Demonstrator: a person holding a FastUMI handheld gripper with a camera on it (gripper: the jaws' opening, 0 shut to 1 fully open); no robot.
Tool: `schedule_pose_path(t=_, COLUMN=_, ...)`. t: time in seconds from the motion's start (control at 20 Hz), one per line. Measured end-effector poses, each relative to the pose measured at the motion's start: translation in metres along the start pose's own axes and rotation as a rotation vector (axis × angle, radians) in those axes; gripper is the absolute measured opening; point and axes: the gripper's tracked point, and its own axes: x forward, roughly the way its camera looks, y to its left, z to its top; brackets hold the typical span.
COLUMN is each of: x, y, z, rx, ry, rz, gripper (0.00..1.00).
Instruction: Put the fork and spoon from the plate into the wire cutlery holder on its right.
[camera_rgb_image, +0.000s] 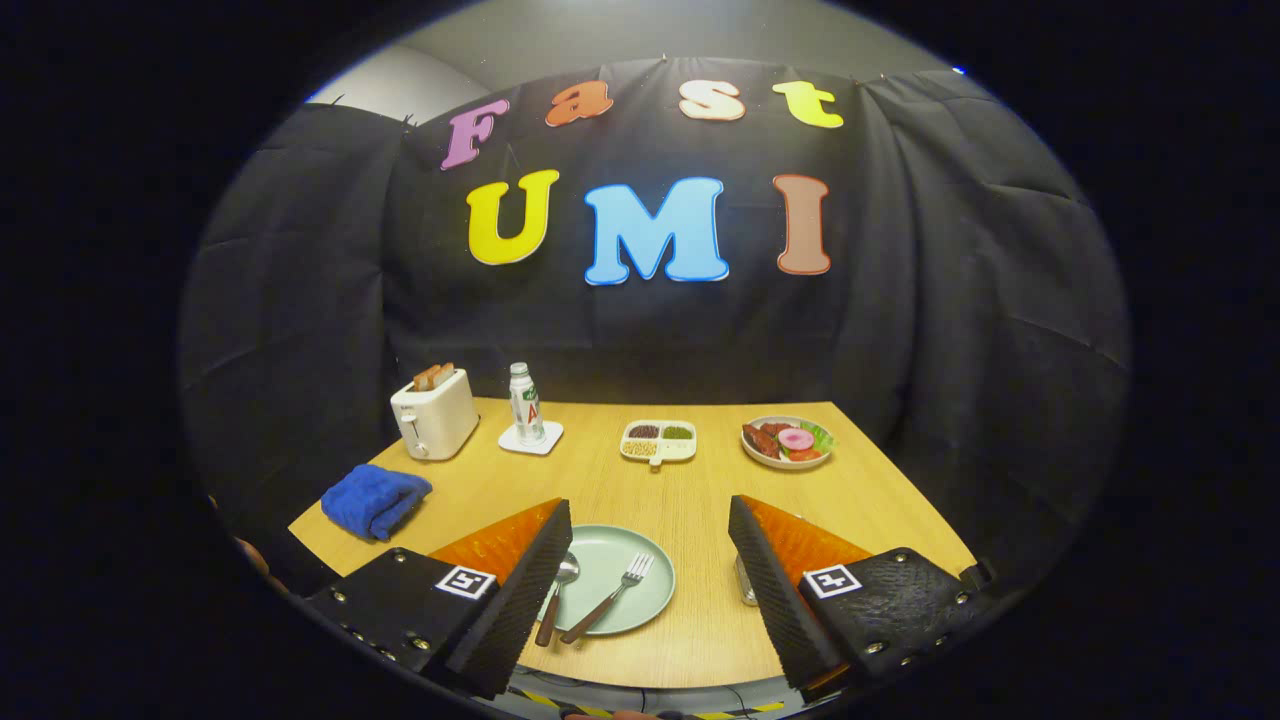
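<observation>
Presently, gripper view: one entry per item, risks first, then pose.

Risk, thin targets: fork (610, 596) and spoon (556, 596) lie flat on the plate (640, 585). Low metal on a smooth plate gives little to pinch; fingers could skate off or push a piece over the rim.

Risk, crowding: the two handles lie close together, nearly parallel, ends pointing toward the camera. A wide closure may catch both, or nudge the second piece while taking the first.

Risk, plate shift: pressing down to get under a handle could slide or tip the plate on the tabletop (690, 500).

Risk, holder: the wire cutlery holder (746, 582) sits just right of the plate, largely hidden behind the right finger. Only a sliver shows, so its openings cannot be judged; a tilted drop could hit the wire and bounce out.

Risk, bystanders: toaster (434, 414), bottle (526, 402), divided dish (658, 441), food plate (787, 441) and blue cloth (375, 499) stand well beyond the plate; judged unlikely to interfere.

Pose, gripper (640, 600): fingers spread wide, nothing between them but air. It hangs above the near tabletop edge, pitched downward and forward.

Pose, alignment: plate sits between the fingers; the spoon bowl is just beside the left finger's inner face, the fork nearer the middle of the gap.

Pose, contact: no touch with plate or cutlery seen.

Task state: both pieces on the plate, neither yet moved.
</observation>
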Motion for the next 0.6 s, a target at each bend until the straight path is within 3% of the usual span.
schedule_pose_path(t=0.3, x=0.032, y=0.017, z=-0.075, rx=0.041, ry=0.235, rz=0.023, gripper=0.97)
schedule_pose_path(t=0.6, x=0.06, y=0.023, z=-0.146, rx=0.073, ry=0.478, rz=-0.005, gripper=0.97)
